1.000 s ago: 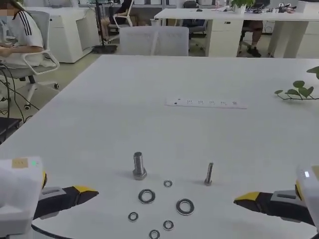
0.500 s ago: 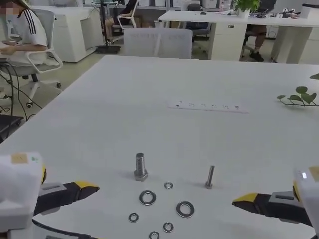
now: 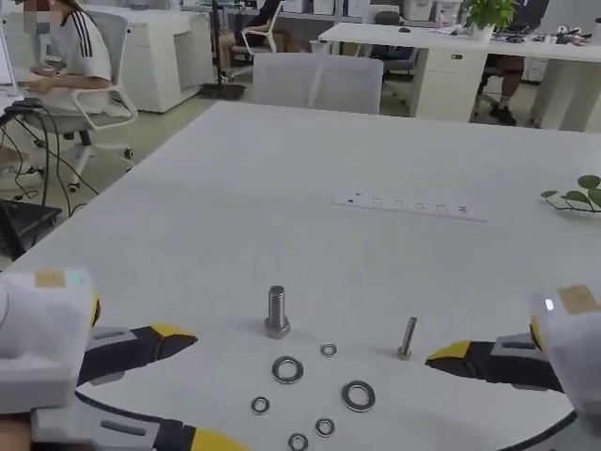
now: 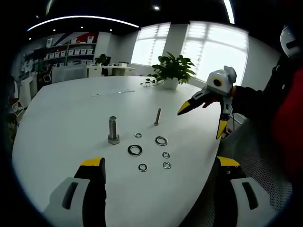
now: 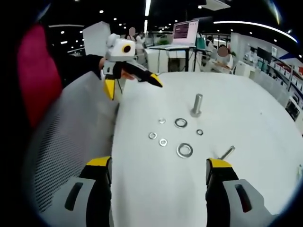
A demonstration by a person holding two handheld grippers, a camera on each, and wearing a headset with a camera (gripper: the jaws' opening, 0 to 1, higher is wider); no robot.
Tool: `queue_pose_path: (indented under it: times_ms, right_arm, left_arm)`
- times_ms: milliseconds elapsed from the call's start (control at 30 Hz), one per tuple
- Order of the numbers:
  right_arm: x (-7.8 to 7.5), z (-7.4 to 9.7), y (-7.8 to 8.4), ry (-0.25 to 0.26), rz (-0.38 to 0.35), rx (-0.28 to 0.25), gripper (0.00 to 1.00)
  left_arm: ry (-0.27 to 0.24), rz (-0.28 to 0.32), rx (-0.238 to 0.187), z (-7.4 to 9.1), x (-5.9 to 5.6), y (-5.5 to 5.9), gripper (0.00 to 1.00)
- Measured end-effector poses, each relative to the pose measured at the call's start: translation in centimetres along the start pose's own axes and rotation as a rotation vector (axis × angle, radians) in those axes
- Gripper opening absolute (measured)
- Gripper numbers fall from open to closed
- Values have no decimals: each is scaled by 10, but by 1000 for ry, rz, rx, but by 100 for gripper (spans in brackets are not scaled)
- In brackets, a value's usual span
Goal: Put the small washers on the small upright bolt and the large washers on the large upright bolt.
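**Bolts, 2.** Large bolt (image 3: 277, 315) and small bolt (image 3: 407, 336), both standing head-down on the white table (image 3: 282, 188) with the long axis vertical. They are well apart, the large one to the left and the small one to the right.

**Large washers, 2.** Both lie flat. The first large washer (image 3: 287, 369) is just in front of the large bolt, on the person's side. The second large washer (image 3: 358, 396) lies further right, between the two bolts and nearer the table edge.

**Small washers, 4.** All lie flat and loose. One small washer (image 3: 328, 349) sits between the bolts, and the other three are strung along the near edge below the large washers. None is on a bolt.

**Left gripper** (image 4: 159, 163). Jaws spread wide and empty, pointing in from the left.

**Right gripper** (image 5: 159, 162). Jaws spread wide and empty, pointing in from the right, with its upper tip close beside the small bolt.

**Relation.** The washers lie between the two grippers, forward and inward of each. The right gripper is the nearer to the small bolt and the second large washer, the left to the large bolt. A flat washer probably needs a pinch by the rim from above, then a lift over the bolt's tip.
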State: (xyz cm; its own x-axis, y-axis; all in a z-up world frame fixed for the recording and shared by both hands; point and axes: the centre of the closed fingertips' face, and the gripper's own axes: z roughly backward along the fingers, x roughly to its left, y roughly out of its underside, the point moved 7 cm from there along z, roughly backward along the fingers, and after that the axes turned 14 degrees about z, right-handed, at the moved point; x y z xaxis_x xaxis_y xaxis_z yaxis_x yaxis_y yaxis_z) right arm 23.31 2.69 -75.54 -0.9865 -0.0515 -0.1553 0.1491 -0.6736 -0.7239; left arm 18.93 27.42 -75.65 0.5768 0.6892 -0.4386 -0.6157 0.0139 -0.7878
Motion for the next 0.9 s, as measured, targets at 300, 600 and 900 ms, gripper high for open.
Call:
queue_pose_path:
  times_ms: [300,600,900]
  right_arm:
    - [-15,-11,-10,-63,80,66,79]
    - [-30,-24,-16,-118,139,126,75]
    - [-40,-41,-18,-185,207,227,69]
  left_arm:
    - [-3,3,-19,1,1,-1,96]
    - [-7,7,-33,2,2,-2,95]
    - [-13,10,-38,3,3,-3,94]
